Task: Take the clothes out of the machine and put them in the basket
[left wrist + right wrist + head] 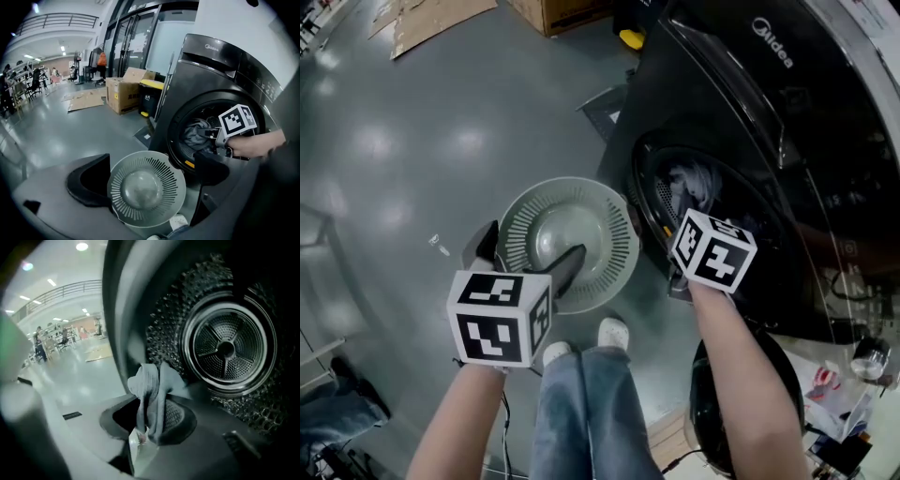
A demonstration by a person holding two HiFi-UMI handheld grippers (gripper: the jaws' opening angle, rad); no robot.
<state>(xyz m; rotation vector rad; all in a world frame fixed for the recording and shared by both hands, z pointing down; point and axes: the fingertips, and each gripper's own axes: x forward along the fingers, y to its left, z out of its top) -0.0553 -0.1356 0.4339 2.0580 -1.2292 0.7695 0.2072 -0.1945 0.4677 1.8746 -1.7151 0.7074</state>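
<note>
**Garment pinched at the drum mouth, basket waiting below**

Your right gripper (149, 425) has its jaws closed on a fold of the grey garment (152, 390), which bunches up above the pads and hangs loose beside them. The gripper sits at the door opening of the machine (741, 103), with the perforated drum (225, 348) directly behind the cloth, so the garment is at the threshold and not yet clear of it.

Your left gripper (152, 176) has its jaws wide apart and holds nothing. It hangs above the round slatted basket (520, 234), which stands on the floor (412, 141) just in front of the machine and looks bare inside.

By my reading you are in the extraction step: the cloth is caught, and the carry to the basket is not yet done. Next, draw the right gripper out and away from the opening, keeping the pinch firm until the trailing fabric clears the door rim (a loose tail can snag there). Then swing it over the middle of the basket, lower it, and part the jaws only once the cloth is over the bowl. Pale fabric (694, 183) shows deeper in the drum; whether it is a second piece I cannot tell.
</note>
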